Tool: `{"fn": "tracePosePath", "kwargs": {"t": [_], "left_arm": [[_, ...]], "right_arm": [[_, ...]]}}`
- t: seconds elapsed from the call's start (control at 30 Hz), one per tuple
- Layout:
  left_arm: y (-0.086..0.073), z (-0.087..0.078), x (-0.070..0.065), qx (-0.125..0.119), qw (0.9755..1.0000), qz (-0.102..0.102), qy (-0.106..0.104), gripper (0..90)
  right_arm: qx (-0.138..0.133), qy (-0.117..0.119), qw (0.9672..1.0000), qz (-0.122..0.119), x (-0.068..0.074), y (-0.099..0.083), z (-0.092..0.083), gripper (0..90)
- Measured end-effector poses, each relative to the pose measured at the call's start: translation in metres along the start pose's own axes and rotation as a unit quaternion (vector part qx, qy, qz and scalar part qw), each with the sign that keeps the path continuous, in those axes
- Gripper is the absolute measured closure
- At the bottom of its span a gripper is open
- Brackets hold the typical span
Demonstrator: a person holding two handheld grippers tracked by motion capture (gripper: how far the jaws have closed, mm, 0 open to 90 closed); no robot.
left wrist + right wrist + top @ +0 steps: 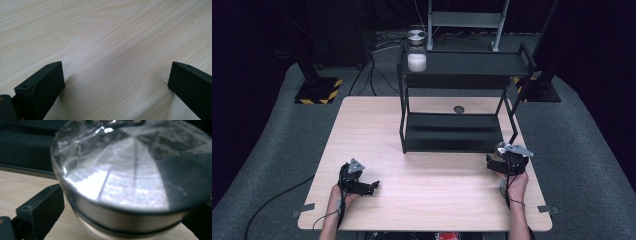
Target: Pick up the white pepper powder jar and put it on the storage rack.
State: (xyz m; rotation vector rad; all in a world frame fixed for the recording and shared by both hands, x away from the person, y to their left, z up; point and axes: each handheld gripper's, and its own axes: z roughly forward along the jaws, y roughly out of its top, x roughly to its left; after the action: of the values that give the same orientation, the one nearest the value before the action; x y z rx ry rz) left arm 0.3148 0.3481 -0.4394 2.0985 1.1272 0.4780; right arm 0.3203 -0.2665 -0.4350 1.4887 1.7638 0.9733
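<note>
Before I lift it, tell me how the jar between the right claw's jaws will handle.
Its polished metal lid looks slick, so it may slip. The body below seems glass: probably rigid, breakable. It's wide, so unlikely to tip.

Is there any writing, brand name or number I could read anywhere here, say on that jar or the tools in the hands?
None can be read.
Jar on the black shelf: no label shows.
Shiny lid between the right gripper fingers: reflections, no print.
Left gripper: no markings.
Red thing at the table's near edge: too small to read.
</note>
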Motion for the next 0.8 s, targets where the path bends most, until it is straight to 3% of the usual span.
{"fn": "tracePosePath", "kwargs": {"t": [0.13, 0.37, 0.57, 0.8], "left_arm": [[0.0, 0.0, 0.0, 0.0, 1.0, 0.0, 0.0, 0.0], [0.0, 0.0, 0.0, 0.0, 1.0, 0.0, 0.0, 0.0], [0.0, 0.0, 0.0, -0.001, 1.0, 0.001, 0.0, 0.1], [0.0, 0.0, 0.0, -0.001, 1.0, 0.0, 0.0, 0.1]], "right_arm": [[-0.001, -0.004, 1.0, -0.001, 0.002, -0.002, 0.0, 4.0], [-0.004, -0.003, 1.0, 0.003, 0.0, -0.005, -0.001, 29.5], [-0.008, -0.002, 1.0, -0.004, 0.0, -0.007, -0.002, 30.2], [-0.016, 0.035, 0.999, -0.022, -0.009, -0.01, -0.008, 30.3]]}}
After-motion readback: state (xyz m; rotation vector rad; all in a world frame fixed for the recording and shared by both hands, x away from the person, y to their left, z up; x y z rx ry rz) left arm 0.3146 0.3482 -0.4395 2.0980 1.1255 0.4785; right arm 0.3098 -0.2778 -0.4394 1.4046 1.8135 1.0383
